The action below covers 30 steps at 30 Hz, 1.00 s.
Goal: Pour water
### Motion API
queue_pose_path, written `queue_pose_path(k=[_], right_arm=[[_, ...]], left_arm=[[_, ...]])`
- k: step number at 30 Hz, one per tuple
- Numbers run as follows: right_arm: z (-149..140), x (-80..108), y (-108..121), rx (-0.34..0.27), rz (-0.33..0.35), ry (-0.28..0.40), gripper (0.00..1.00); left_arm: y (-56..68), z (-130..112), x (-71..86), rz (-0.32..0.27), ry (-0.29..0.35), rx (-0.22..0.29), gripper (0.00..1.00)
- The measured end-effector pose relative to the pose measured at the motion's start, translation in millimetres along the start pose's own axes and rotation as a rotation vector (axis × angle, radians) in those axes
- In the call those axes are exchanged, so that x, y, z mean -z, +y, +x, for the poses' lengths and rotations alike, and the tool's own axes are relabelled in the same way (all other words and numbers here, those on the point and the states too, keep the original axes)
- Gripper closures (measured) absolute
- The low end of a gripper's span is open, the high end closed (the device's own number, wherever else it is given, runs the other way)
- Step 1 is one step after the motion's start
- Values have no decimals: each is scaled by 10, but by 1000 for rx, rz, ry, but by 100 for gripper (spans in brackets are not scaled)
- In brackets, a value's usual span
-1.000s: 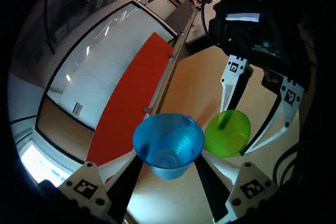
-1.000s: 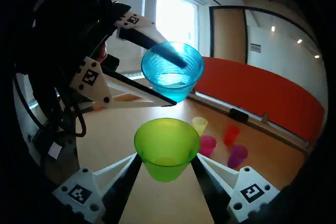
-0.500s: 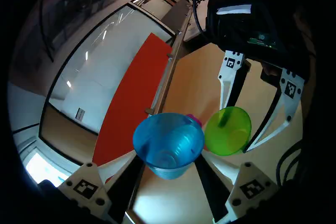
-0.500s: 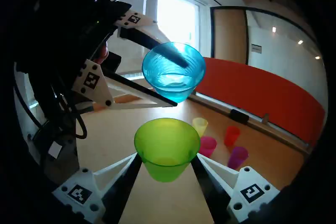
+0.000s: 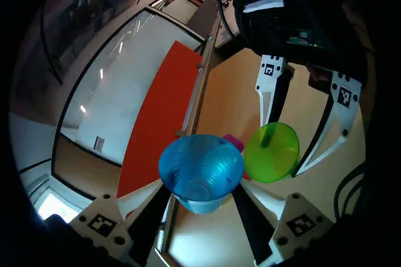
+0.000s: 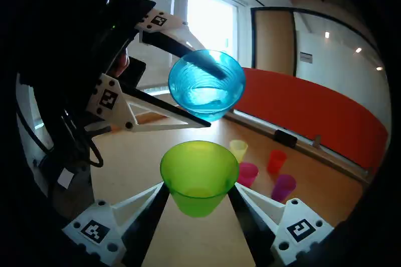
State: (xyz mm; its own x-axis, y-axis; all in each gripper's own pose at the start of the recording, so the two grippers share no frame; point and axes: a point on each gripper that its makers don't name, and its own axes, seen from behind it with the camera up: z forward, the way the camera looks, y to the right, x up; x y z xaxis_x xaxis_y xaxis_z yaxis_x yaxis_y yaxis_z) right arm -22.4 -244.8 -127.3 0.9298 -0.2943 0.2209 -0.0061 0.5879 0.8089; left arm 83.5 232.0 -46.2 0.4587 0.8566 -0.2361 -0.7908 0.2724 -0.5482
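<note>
- Left gripper view: the left hand-held gripper pinches the blue cup, tilted; the green cup is just beside it, above the surface.
- Right gripper view: the right hand-held gripper pinches the green cup, upright, with the blue cup higher up (some water seems inside). The pour looks about to start; next, the blue cup needs more tilt, rim over the green mouth.
</note>
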Motion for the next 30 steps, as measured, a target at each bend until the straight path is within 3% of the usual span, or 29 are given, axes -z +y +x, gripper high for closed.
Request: queue_pose_path(k=[30], right_arm=[[-10,1,35,12,0,-1,15]], left_arm=[[-28,59,-35,19,2,-109,21]])
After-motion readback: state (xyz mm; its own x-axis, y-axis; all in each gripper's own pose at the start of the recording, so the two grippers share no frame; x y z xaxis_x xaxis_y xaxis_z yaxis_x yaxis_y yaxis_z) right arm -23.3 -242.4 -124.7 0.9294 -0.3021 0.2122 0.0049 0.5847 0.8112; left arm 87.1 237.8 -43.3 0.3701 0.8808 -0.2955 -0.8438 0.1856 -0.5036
